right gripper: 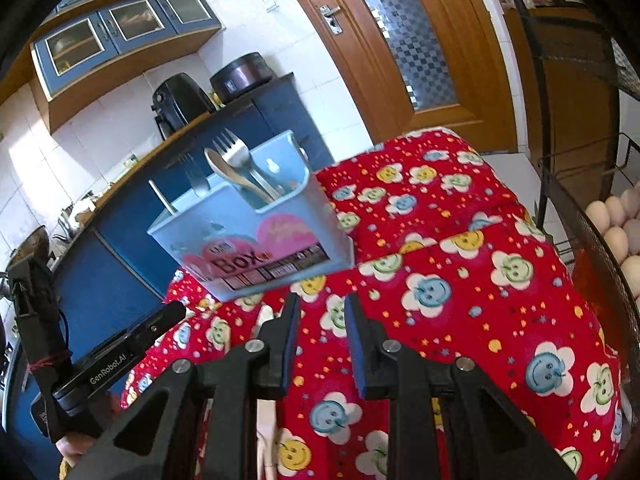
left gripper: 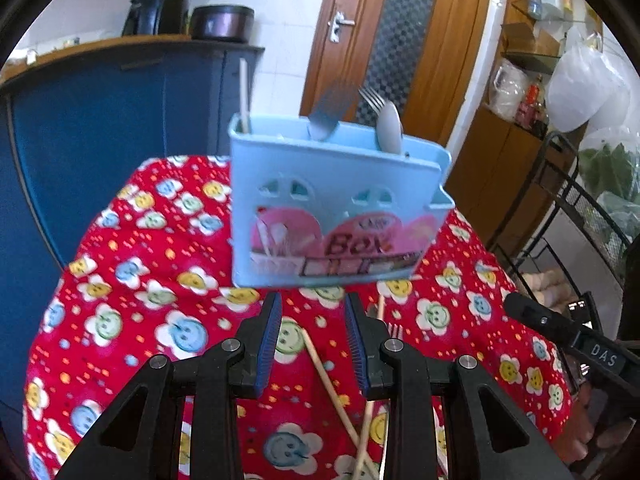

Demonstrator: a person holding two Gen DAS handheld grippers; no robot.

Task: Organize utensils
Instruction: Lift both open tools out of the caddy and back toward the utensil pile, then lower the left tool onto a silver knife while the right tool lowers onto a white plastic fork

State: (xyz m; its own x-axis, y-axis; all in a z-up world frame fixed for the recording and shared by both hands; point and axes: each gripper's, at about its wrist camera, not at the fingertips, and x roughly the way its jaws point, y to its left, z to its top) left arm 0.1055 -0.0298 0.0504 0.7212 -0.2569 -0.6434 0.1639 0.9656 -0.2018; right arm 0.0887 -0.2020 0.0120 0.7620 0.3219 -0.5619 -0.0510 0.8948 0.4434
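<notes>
A light blue utensil box point(left gripper: 332, 204) stands on the table with the red flowered cloth point(left gripper: 132, 280). It holds a chopstick point(left gripper: 243, 96), forks point(left gripper: 372, 98) and a spoon point(left gripper: 390, 126). My left gripper point(left gripper: 314, 344) is open and empty, just short of the box. Loose chopsticks point(left gripper: 328, 384) and a fork point(left gripper: 394, 332) lie on the cloth under it. In the right wrist view the box point(right gripper: 256, 232) stands ahead and left of my right gripper point(right gripper: 322, 340), which is open and empty. A pale utensil point(right gripper: 266, 408) lies under its left finger.
A blue counter point(left gripper: 120, 120) with an air fryer point(left gripper: 158, 6) and a cooker pot point(left gripper: 222, 22) stands behind the table. A wooden door point(left gripper: 400, 40) is at the back. A black wire rack point(right gripper: 600, 200) with eggs point(right gripper: 620, 224) stands at the right.
</notes>
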